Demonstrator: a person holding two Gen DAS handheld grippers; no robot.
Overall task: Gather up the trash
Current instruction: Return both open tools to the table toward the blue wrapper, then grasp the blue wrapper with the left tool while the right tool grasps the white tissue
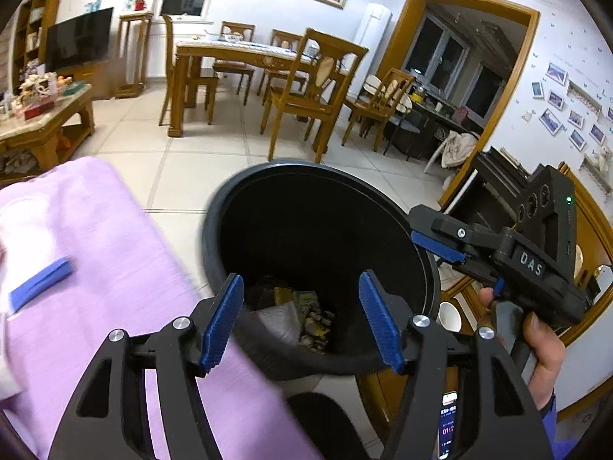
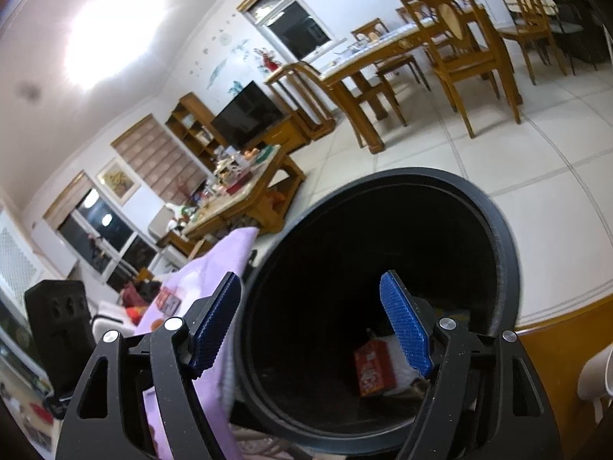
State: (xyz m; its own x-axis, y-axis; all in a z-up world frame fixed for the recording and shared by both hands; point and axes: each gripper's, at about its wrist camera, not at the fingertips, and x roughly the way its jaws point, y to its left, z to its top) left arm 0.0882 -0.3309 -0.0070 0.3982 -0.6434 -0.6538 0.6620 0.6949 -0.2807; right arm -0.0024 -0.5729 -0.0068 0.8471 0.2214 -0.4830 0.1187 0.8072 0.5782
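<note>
Standing on the tiled floor [image 1: 184,176], the black trash bin [image 1: 291,170] holds wrappers [image 1: 314,316] and a red carton [image 2: 373,372] at its bottom; the left gripper [image 1: 302,318] hangs over its near rim, jaws spread, nothing between them; the right gripper [image 2: 312,324] hovers likewise spread and empty; a lilac cloth [image 1: 126,268] lies just beside the bin; a dining table [image 1: 230,51] stands well apart.
</note>
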